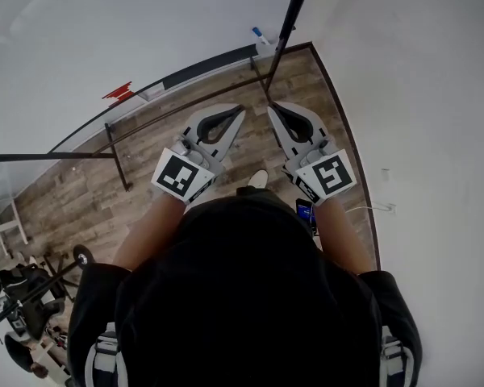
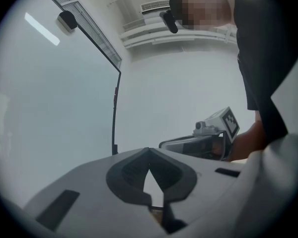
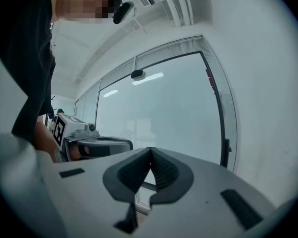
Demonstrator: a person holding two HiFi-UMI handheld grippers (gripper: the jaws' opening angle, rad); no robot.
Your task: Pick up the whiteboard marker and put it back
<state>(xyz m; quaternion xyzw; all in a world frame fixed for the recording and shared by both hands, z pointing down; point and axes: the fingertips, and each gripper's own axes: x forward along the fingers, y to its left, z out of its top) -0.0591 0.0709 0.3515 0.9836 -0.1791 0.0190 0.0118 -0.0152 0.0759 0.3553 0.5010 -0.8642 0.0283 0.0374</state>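
The left claw (image 1: 240, 111) and the right claw (image 1: 272, 108) are held level side by side over the wooden floor (image 1: 81, 192), both pointed toward the far corner of the room. In the left gripper view the left claw (image 2: 149, 151) is seen closed, its tips pressed together with nothing between them; in the right gripper view the right claw (image 3: 150, 150) is likewise shut and empty. No whiteboard marker is held by either. A small blue-capped item (image 1: 256, 32) (too small for it to be told whether it is the marker) is seen at the far corner, beside a black pole (image 1: 289, 18). A red item (image 1: 118, 93) is seen at the foot of the frosted pane (image 1: 105, 31) on the left. A white wall (image 1: 419, 71) is seen on the right.
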